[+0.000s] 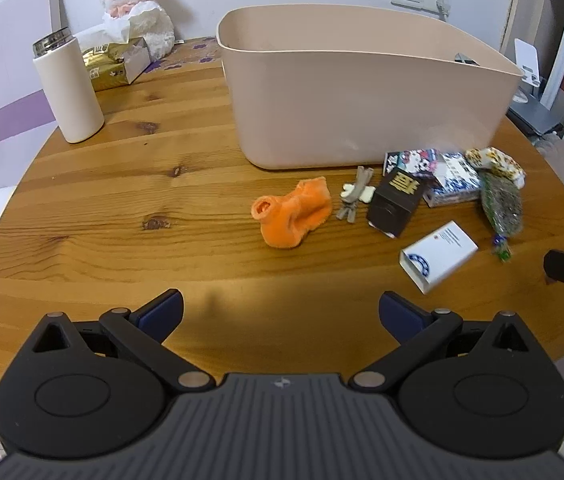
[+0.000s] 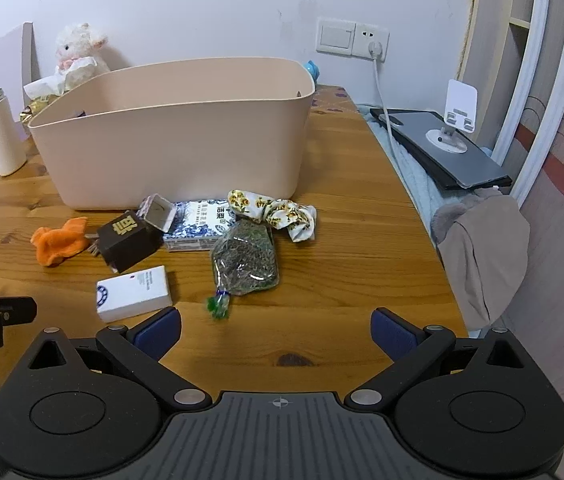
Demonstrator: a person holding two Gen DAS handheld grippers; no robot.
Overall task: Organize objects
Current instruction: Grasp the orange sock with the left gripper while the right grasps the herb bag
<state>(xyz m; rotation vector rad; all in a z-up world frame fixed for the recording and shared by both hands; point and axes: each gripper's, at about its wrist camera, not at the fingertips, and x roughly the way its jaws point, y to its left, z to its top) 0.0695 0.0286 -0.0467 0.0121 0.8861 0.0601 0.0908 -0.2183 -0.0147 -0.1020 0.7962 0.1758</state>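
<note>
small items [image 2: 185, 240] scattered before upright pink bin [image 2: 177, 136].

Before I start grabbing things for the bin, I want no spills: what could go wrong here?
Three risks, as I judge them:
1. The dark box leans among the tissue pack and a small open tin; pulling one may shift the others.
2. The herb bag looks soft and could sag or slip from a pinch.
3. The bin has high walls, so a low carry might clip its rim.
Both the left gripper and right gripper are open.
</note>
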